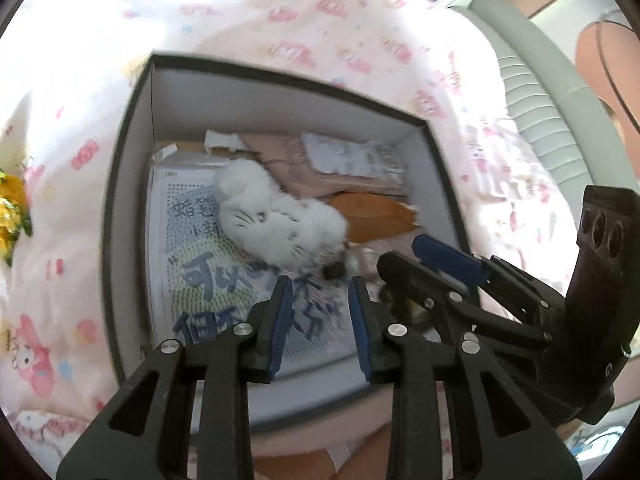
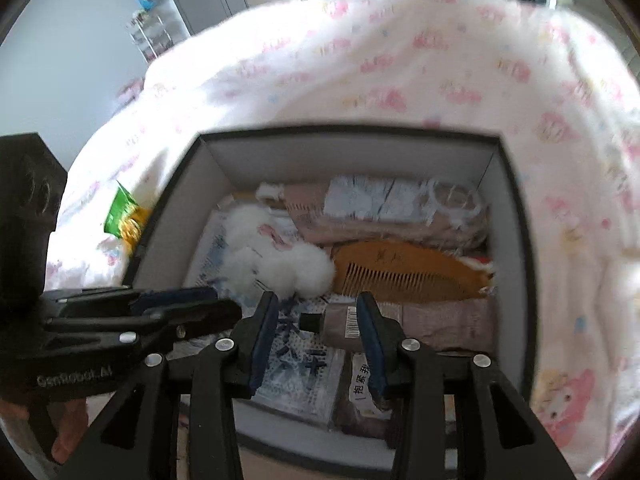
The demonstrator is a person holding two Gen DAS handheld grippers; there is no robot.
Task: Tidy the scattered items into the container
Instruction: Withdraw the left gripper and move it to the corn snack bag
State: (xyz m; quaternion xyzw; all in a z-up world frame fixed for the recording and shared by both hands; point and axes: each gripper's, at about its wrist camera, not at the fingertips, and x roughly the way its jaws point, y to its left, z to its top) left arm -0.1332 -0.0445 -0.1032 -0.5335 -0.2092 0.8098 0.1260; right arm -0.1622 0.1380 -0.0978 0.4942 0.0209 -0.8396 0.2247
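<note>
A black-rimmed cardboard box sits on a pink-print bedsheet. Inside lie a white fluffy cat plush, a wooden comb, a printed booklet, a small tube with a barcode and soft packets. My left gripper is open and empty over the box's near side; it also shows at the left of the right wrist view. My right gripper is open and empty above the tube; it shows in the left wrist view too.
A green and gold wrapped item lies on the sheet left of the box. A grey ribbed appliance stands at the bed's right. A wire shelf and cabinets are far behind.
</note>
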